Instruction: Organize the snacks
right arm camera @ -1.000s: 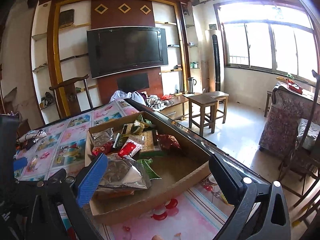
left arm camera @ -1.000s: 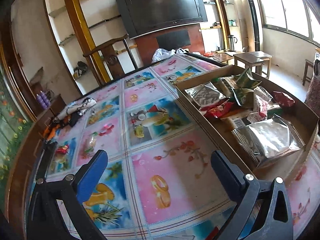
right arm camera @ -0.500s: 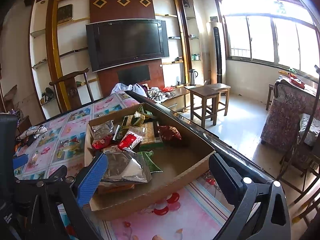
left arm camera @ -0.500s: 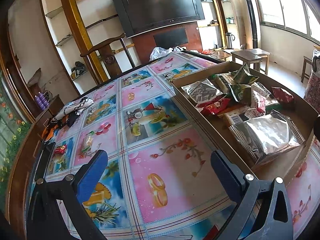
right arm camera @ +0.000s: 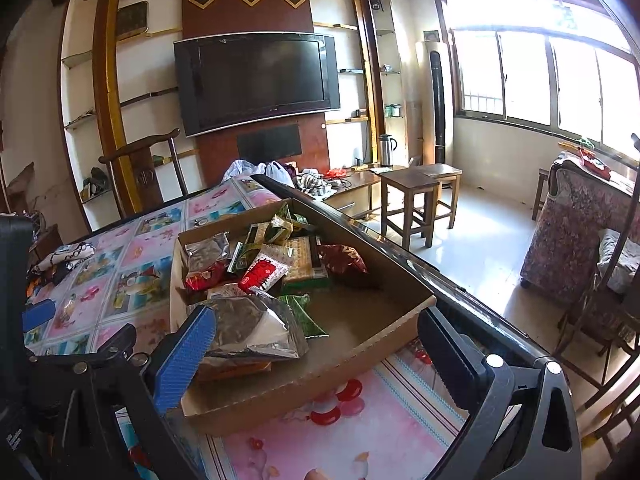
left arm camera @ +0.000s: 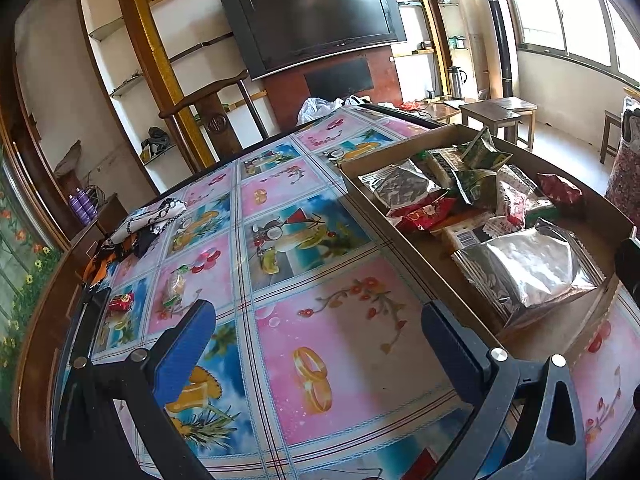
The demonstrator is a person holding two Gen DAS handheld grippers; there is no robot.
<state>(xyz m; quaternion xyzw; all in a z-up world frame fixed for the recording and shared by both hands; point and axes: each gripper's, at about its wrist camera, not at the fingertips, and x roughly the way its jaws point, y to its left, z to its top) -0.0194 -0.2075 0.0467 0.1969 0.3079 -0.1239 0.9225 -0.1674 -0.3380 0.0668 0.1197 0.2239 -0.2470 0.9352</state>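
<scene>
A shallow cardboard box [left arm camera: 404, 236] [right arm camera: 320, 372] on the patterned table holds several snack packets. A large silver foil bag [left arm camera: 532, 268] [right arm camera: 256, 324] lies at its near end. Red and green packets [right arm camera: 264, 272] pile at its far end. Two small wrapped snacks, one red [left arm camera: 120, 302] and one clear [left arm camera: 174, 288], lie loose at the table's left. My left gripper [left arm camera: 320, 340] is open and empty above the table, left of the box. My right gripper [right arm camera: 316, 344] is open and empty, above the box's near end.
A cloth bundle [left arm camera: 148, 220] lies at the table's far left edge. A wooden chair [left arm camera: 216, 120] stands behind the table. Plastic bags [right arm camera: 260, 170] sit past the far edge. Stools [right arm camera: 420, 196] and a sofa [right arm camera: 580, 224] stand to the right.
Both grippers have drifted slightly, so the box sits a little lower and nearer in each view. Both stay open and empty.
</scene>
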